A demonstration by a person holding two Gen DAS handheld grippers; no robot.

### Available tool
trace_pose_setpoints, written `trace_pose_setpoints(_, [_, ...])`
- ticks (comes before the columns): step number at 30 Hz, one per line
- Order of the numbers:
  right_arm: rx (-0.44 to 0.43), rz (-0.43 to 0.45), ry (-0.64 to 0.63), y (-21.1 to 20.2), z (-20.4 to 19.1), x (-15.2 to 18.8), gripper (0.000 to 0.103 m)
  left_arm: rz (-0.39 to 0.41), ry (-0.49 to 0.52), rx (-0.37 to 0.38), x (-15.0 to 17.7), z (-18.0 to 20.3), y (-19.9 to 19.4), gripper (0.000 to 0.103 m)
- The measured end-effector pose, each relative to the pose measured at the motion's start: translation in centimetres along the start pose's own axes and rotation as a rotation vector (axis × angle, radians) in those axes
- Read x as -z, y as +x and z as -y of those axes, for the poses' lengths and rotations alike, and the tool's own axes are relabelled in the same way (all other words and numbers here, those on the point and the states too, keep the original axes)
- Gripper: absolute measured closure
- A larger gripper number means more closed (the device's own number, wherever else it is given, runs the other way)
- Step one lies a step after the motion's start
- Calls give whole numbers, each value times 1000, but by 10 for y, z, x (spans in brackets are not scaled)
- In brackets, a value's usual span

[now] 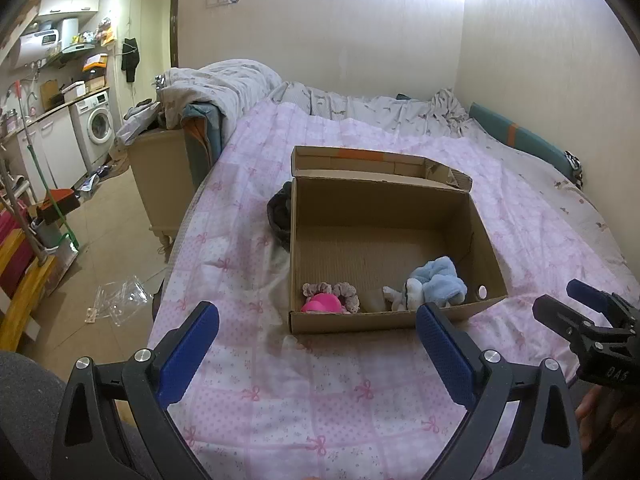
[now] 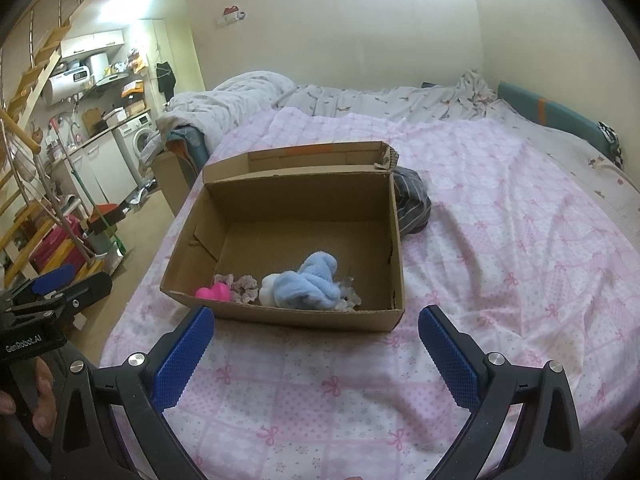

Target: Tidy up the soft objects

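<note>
Soft objects sit partly sorted on the bed (image 2: 500,240), whose pink sheet carries an open cardboard box (image 2: 288,316) near its front edge. A dark striped garment (image 2: 412,208) lies outside, touching the box's far side wall. Inside, along the near wall, rest a blue plush bundle (image 2: 308,284), frilly scrunchies (image 1: 344,294) and a small pink item (image 2: 216,292). The garment looks light and limp, so a pinch on a bunched fold should likely lift it. The left gripper (image 1: 316,344) and right gripper (image 2: 316,344) hover level before the box, fingers (image 2: 448,356) spread wide, both empty.
</note>
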State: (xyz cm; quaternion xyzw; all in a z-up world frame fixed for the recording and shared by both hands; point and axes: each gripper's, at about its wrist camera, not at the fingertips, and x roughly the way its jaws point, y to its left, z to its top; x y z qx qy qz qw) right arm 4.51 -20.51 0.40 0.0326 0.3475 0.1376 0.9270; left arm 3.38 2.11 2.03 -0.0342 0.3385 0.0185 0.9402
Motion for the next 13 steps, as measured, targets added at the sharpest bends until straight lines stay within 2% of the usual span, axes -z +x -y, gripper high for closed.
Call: trace_pose_setpoints(13, [-1,2,0,0,0,0,0,-4,-6,4,9,-4,2,4])
